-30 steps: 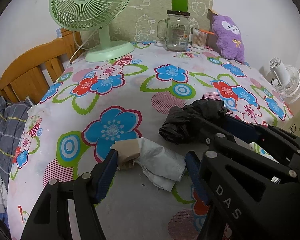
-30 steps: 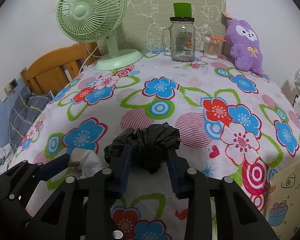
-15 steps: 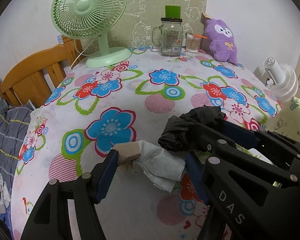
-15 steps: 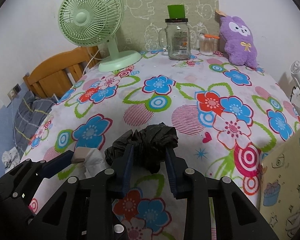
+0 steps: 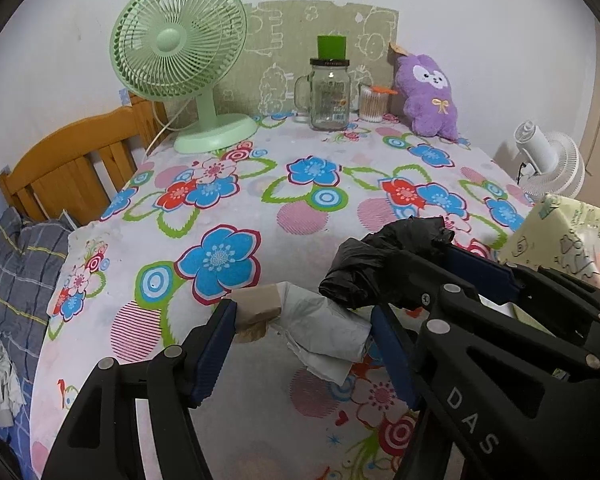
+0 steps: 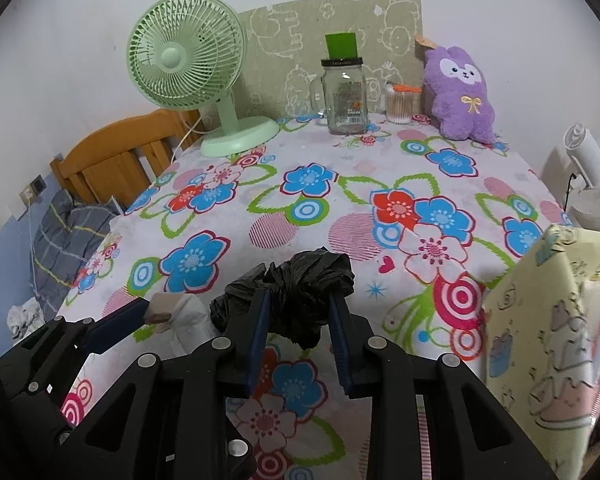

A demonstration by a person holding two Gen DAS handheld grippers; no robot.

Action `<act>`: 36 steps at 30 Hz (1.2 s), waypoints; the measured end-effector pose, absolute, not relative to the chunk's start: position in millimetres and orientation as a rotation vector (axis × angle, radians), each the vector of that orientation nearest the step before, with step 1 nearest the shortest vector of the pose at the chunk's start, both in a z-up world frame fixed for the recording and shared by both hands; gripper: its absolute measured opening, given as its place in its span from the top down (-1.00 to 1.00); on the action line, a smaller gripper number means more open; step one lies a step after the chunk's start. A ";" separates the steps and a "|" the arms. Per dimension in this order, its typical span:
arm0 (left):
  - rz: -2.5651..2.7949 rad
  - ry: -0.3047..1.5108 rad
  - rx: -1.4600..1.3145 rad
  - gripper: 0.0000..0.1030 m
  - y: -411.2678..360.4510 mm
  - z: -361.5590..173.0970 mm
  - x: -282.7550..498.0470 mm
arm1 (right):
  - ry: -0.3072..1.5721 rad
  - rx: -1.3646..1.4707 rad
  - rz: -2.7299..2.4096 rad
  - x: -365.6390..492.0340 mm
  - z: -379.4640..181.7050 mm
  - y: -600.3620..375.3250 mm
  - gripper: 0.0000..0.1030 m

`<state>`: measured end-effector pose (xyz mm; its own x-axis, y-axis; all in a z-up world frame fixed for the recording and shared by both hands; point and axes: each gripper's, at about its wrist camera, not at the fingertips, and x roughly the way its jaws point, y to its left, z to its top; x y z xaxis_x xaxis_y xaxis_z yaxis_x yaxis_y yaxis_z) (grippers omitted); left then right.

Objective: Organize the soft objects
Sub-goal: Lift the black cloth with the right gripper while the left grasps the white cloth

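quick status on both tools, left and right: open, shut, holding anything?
Left tool: shut on the roll of pale bags, lifted off the table.
Right tool: shut on the black bag, also held up.

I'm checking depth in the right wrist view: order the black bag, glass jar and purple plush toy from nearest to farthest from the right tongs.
1. Black bag, gripped between the right tongs.
2. Glass jar, far back, center of the table.
3. Purple plush toy, back right by the wall; close to the jar's depth, so 2 and 3 are nearly tied.
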<state>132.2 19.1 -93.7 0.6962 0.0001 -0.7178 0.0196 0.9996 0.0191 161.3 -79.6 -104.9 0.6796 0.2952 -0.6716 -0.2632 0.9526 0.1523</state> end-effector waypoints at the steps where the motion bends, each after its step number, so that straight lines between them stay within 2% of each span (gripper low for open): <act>1: -0.012 0.796 0.027 -0.38 17.9 -91.9 130.1 | 0.757 0.045 0.313 159.1 -102.9 -80.9 0.38; 36: -0.041 0.648 0.054 -0.38 -17.7 -16.8 83.4 | 0.600 0.048 0.280 100.0 -21.1 -120.5 0.39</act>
